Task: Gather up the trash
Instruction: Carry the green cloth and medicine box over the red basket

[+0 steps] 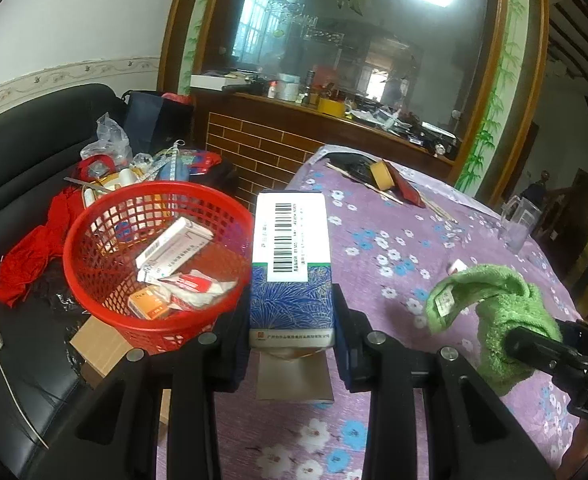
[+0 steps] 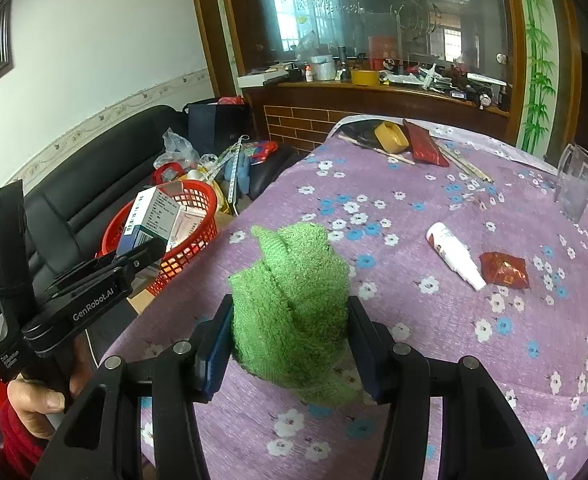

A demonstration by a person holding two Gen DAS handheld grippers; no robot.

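Observation:
My left gripper is shut on a blue and white medicine box with a barcode, held at the table's left edge just right of the red mesh basket. The basket holds several small boxes and wrappers. In the right wrist view the left gripper holds the box over the basket. My right gripper is shut on a green towel above the table; the towel also shows in the left wrist view. A white tube and a red wrapper lie on the tablecloth.
The table has a purple flowered cloth. At its far end lie a yellow tape roll, a red packet and sticks. A clear jug stands at the right. A black sofa with clutter is on the left.

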